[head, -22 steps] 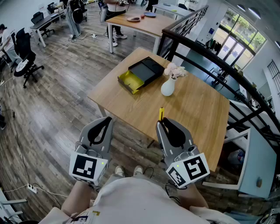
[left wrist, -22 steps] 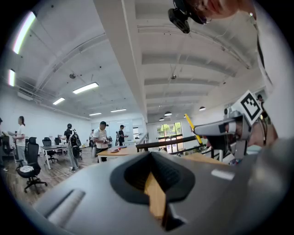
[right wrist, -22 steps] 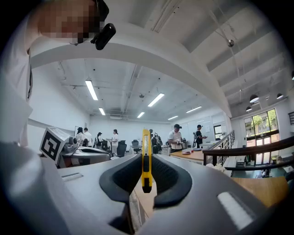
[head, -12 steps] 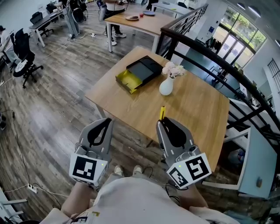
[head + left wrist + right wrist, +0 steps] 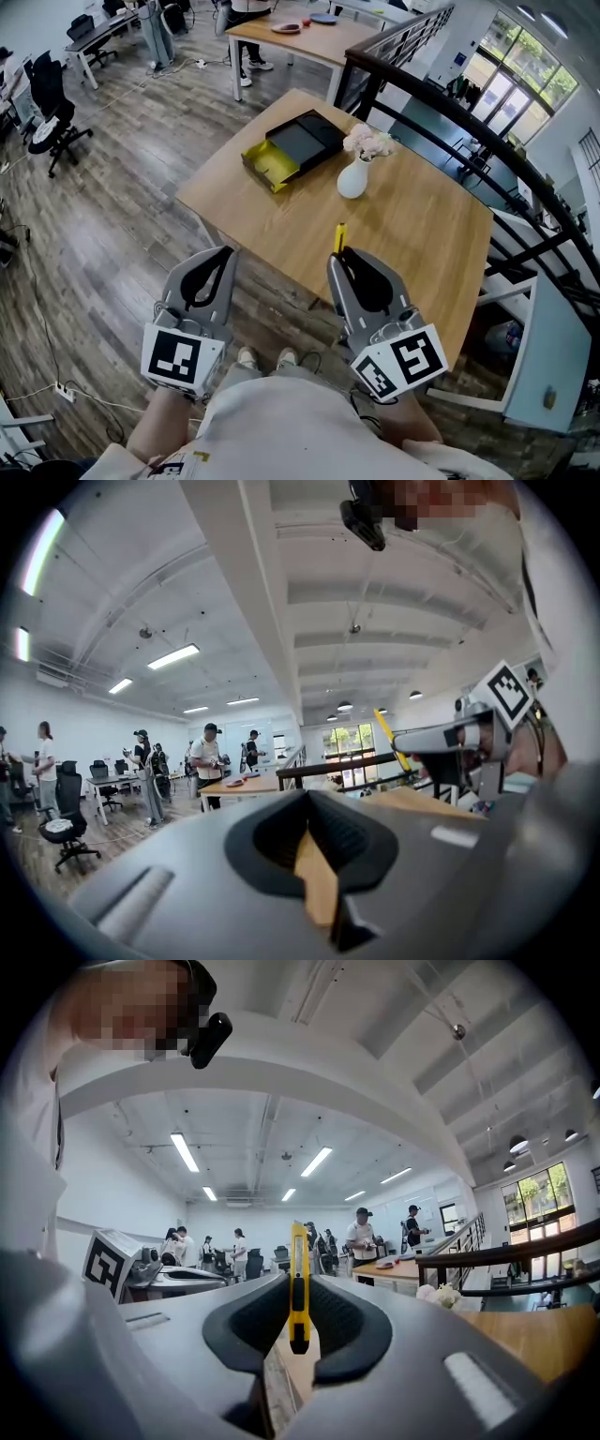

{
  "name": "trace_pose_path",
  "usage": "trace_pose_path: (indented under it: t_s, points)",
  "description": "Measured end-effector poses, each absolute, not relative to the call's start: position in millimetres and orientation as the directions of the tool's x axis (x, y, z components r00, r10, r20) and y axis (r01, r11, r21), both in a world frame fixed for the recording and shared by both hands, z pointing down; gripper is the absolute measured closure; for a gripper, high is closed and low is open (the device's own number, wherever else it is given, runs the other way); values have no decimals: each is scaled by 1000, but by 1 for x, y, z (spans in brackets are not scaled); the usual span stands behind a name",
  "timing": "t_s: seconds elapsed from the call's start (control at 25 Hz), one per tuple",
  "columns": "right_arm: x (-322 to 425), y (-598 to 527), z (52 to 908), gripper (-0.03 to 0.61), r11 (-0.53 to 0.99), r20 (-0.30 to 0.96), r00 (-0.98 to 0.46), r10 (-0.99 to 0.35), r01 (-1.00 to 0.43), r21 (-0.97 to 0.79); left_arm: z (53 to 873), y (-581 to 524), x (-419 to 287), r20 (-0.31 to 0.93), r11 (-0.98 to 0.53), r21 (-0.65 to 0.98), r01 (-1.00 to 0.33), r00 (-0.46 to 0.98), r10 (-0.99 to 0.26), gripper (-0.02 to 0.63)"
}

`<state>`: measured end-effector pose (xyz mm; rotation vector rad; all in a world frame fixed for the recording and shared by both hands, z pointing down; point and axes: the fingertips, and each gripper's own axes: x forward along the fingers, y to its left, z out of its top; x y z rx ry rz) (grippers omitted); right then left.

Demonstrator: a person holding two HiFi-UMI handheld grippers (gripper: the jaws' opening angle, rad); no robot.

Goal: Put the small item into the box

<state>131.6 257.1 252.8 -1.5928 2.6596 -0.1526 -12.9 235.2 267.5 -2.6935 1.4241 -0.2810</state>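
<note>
Nearest, low beside the near table edge: left gripper point(image 5: 221, 257), jaws together on nothing. Just to its right, right gripper point(image 5: 343, 261) clamped on a yellow knife point(image 5: 298, 1283), its end standing past the jaw tips. Ahead of both, a wooden table point(image 5: 422, 225). Farther ahead of the right gripper, a white vase point(image 5: 353, 178) of flowers. Beyond that and leftward, the black box point(image 5: 305, 145) with yellow tray sticking out, well apart from the knife.

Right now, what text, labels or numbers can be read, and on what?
None readable.
Left cube, right cube: square patterns only, no letters.
Blue sign on far wall: too small to read.
Knife: no print visible.
</note>
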Motion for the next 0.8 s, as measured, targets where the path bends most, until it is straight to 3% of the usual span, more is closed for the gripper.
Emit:
trace_pose_path:
  t_s: [0.8]
  points:
    - [158,238,263,515,536,-24,-540,-841,-827,-172,273,232,15,112,-522,-158,-838,511,-853,612]
